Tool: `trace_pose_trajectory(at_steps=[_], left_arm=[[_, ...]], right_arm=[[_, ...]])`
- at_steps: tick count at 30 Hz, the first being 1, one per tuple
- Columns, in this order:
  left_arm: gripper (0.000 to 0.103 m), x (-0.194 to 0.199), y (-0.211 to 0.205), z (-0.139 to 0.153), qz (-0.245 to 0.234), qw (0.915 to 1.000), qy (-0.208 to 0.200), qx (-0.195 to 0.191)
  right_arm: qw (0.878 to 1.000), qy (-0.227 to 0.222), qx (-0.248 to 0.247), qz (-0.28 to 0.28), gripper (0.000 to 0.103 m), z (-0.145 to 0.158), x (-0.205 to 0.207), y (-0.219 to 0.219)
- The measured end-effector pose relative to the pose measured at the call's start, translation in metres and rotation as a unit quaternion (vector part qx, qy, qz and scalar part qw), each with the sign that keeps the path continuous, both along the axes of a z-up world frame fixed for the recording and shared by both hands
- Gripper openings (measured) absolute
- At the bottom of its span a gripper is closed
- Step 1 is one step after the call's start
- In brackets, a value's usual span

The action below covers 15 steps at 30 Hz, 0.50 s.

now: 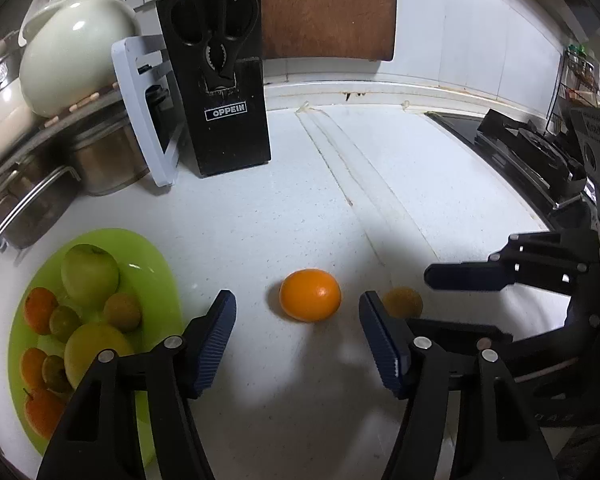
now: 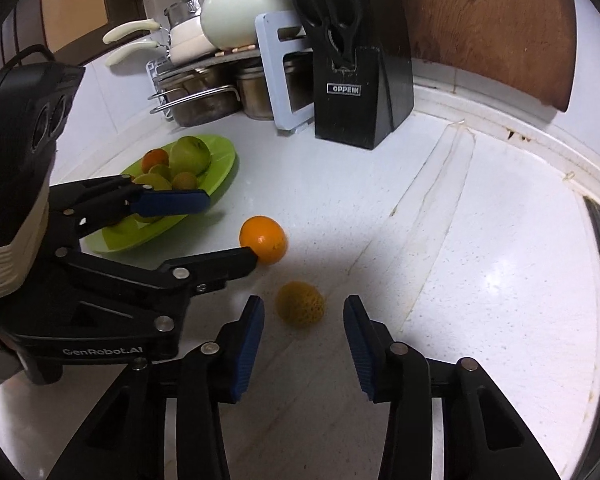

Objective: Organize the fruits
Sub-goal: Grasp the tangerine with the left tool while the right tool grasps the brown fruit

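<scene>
Left of the left claw (image 1: 298, 334) sits a green plate (image 1: 156, 264) on the white desk (image 1: 284, 208), loaded with a green apple (image 1: 90, 274), a yellow apple and several small oranges and greenish fruits. The left claw is released – jaws spread wide, with the bright orange (image 1: 310, 295) on the desk just ahead, between the fingertips but not touched. Right of that claw's right finger lies a smaller dull orange fruit (image 2: 300, 304). The right claw (image 2: 304, 330) is also released, jaws apart, this fruit lying just ahead between its fingertips. Behind both claws, a black knife block (image 1: 224, 92) stands near the wall.
</scene>
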<state>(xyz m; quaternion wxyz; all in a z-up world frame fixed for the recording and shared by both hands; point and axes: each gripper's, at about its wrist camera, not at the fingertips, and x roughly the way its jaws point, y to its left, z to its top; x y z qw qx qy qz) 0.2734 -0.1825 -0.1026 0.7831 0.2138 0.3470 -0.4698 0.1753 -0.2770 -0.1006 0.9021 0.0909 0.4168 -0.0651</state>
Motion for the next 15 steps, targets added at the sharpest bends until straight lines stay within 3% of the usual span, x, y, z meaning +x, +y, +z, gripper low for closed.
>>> trace_pose_trajectory(at_steps=[11,15], left_arm=[[0.037,0.007,-0.013,-0.012,0.004,0.9993,0.037,0.008],[0.036,0.006,-0.012,-0.011,0.008,0.9992,0.038,0.008]], right_arm=[[1.000,0.004,0.016,0.012,0.030,-0.008,0.008,-0.004],[1.000,0.003,0.017,0.014,0.030,-0.008,0.009,-0.005]])
